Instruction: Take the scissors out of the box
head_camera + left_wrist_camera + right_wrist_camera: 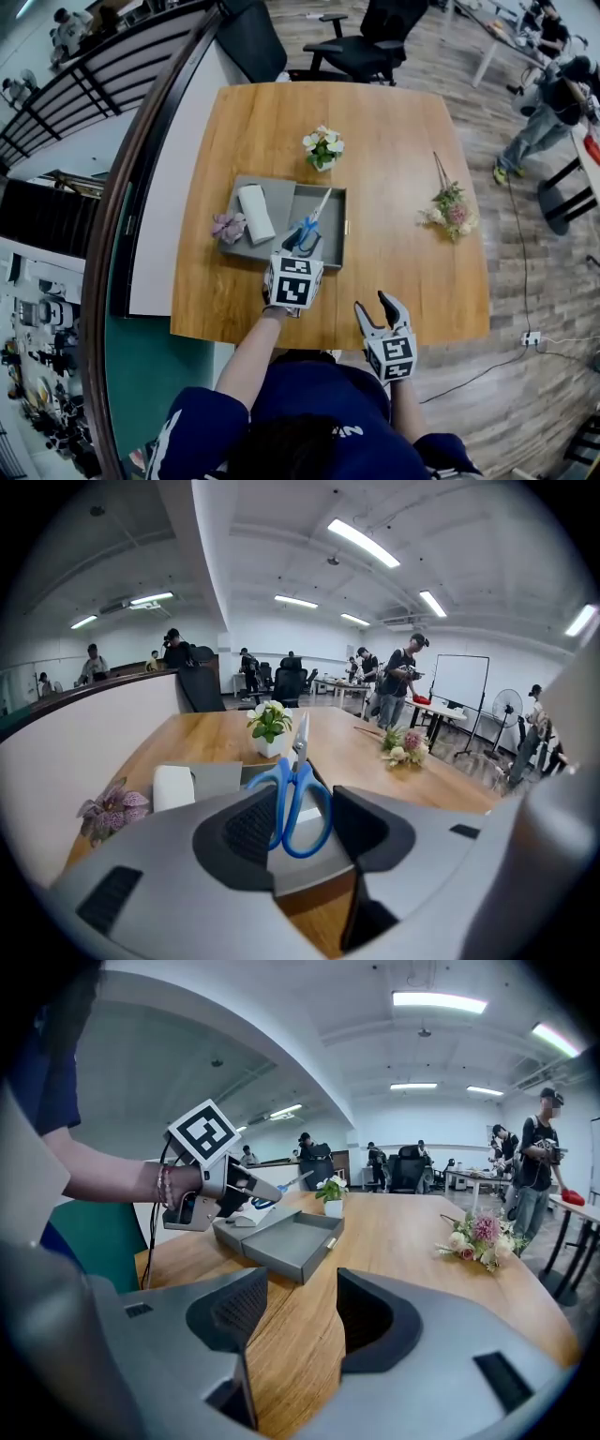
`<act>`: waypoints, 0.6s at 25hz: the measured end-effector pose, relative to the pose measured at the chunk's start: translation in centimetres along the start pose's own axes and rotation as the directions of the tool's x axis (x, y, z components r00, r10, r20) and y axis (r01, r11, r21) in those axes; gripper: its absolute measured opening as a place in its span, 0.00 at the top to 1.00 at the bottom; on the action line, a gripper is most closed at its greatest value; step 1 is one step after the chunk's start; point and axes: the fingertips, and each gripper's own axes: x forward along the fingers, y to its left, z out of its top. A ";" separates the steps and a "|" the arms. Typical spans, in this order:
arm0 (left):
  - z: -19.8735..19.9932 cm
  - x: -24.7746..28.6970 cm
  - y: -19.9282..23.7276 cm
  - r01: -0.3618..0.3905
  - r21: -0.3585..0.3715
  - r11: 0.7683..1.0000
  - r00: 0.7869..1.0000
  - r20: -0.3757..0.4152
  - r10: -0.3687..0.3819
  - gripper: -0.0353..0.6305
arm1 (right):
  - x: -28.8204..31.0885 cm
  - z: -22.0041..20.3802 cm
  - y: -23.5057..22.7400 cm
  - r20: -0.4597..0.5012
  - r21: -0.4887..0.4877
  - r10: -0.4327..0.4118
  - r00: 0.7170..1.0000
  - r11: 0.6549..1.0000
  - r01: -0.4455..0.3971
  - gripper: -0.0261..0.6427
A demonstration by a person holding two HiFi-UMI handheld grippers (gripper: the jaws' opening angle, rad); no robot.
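Left gripper: fingers clenched on the blue-handled steel scissors. The two handle loops sit between the pads, and the shut blades point up and away from me.

Position of scissors: out of the grey rectangular box. They are held in the air above its right compartment, nearer my edge of the pale wooden tabletop. The right gripper view confirms this, showing the left gripper clear above the box with the blade tip poking out ahead of it.

Right gripper: fingers released, standing apart with only bare wood showing between them. It hangs over the near edge of the tabletop, to the right of the box and well apart from it.

Box contents: the left compartment holds a white cylindrical roll. A small purple artificial flower lies at the box's left edge, just beside the roll. Whether it is inside the rim or on it, I cannot tell.

Other items on the tabletop:
- A small white pot of white flowers with green leaves stands upright just beyond the box.
- A loose pink-and-white dried bouquet lies flat, well to the right.
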 end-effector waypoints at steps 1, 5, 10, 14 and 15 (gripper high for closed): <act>0.1 -0.7 0.0 -0.001 0.000 1.000 1.000 0.016 0.001 0.66 | -0.1 0.0 0.1 0.002 -0.004 0.000 1.000 1.000 0.000 0.60; -0.3 -3.7 -0.2 -0.004 -0.018 1.000 0.998 0.059 0.005 0.66 | -0.4 0.0 0.7 0.016 -0.018 -0.001 1.000 1.000 0.001 0.60; -2.8 -6.9 -0.4 -0.002 -0.060 0.998 0.997 0.076 0.007 0.66 | -1.0 0.5 1.2 0.046 -0.031 -0.010 0.999 0.999 0.011 0.61; -5.2 -9.4 -0.2 -0.014 -0.139 0.990 0.996 0.090 0.026 0.66 | -1.3 0.9 1.4 0.076 -0.034 -0.022 0.997 0.999 0.025 0.61; -5.8 -10.0 -0.2 -0.016 -0.157 0.988 0.995 0.093 0.031 0.66 | -1.4 1.0 1.4 0.081 -0.035 -0.024 0.996 0.999 0.027 0.61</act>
